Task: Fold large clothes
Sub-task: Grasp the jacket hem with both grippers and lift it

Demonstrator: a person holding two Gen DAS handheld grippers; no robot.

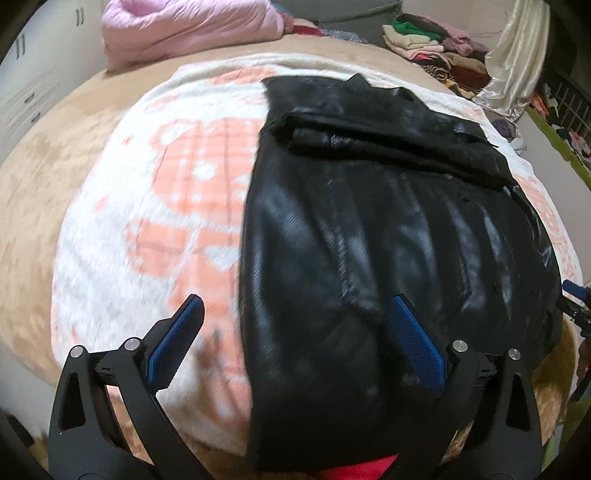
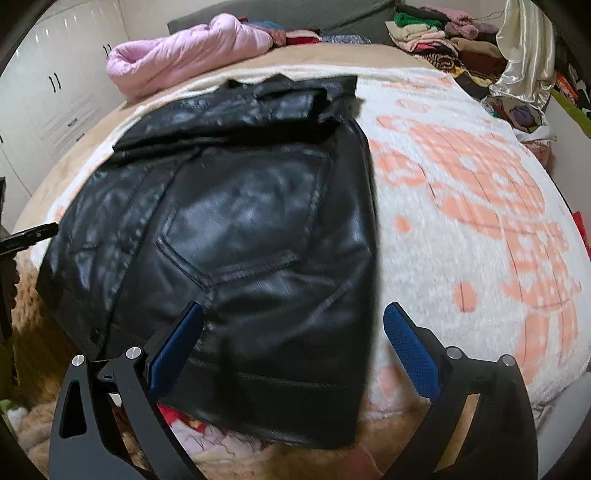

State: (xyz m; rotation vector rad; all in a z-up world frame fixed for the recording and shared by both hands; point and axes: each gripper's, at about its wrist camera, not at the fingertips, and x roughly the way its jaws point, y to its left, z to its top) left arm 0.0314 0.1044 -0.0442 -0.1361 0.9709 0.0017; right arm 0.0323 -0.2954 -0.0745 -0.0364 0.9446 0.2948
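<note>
On a bed, a black leather jacket [image 1: 388, 229] lies flat over a white blanket [image 1: 122, 206] patterned in orange, partly folded, with one flap turned across its far end. Both claws hover above its near edge, each spread wide and holding nothing.

From the left wrist view, the left claw [image 1: 295, 310] straddles the jacket's left edge: its right finger is over the leather, its left finger over bare blanket.

From the right wrist view, the right claw [image 2: 293, 317] straddles the jacket's [image 2: 236, 221] right edge, left finger over leather, right finger over the blanket [image 2: 461, 206]. Whether either claw touches the cloth cannot be told.

Beyond the jacket, a pink quilt [image 2: 184, 55] sits at the head of the bed, and a pile of folded clothes [image 2: 436, 33] lies to the far right.
</note>
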